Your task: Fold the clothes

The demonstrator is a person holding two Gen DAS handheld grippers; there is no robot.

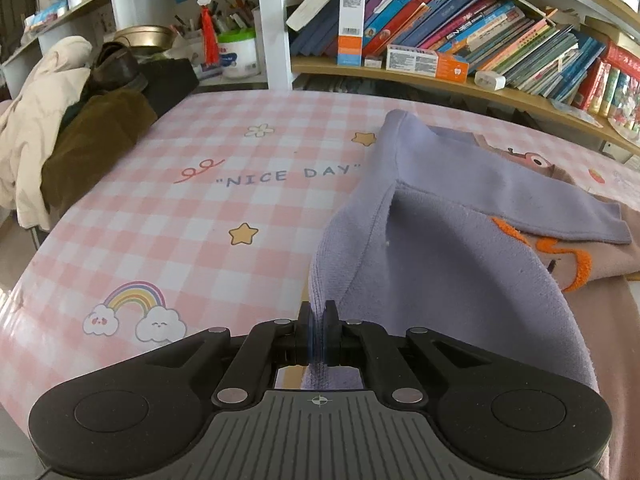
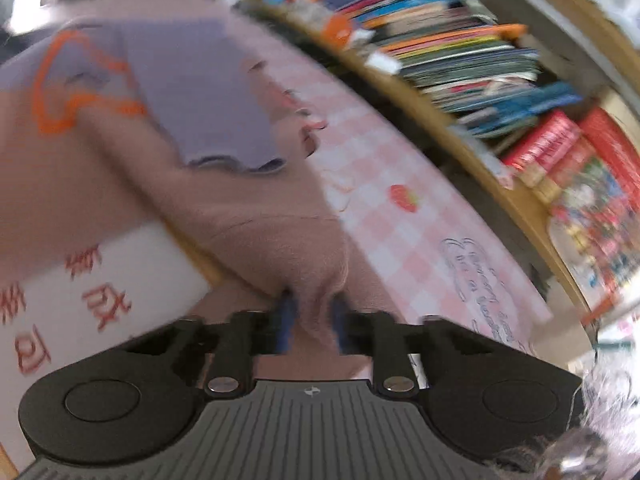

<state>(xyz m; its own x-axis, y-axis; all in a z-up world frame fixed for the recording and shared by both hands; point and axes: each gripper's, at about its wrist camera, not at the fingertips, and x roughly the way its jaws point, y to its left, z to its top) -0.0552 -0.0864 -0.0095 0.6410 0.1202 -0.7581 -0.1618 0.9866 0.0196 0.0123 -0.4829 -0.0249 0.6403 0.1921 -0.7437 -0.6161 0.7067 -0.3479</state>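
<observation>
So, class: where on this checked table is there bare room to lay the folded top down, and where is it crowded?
Bare cloth lies around the NICE DAY lettering, from the rainbow print across to the purple sweatshirt pinched by the left gripper. A narrower strip runs past the strawberry print. The clothes pile crowds the far left corner.

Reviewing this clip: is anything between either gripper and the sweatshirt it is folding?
Nothing visible. The left gripper is already shut on the sweatshirt's lilac edge, and the right gripper has a bunch of its pink fabric between the fingers, though that view is blurred. The checked tablecloth beside the garment shows only printed pictures.
</observation>
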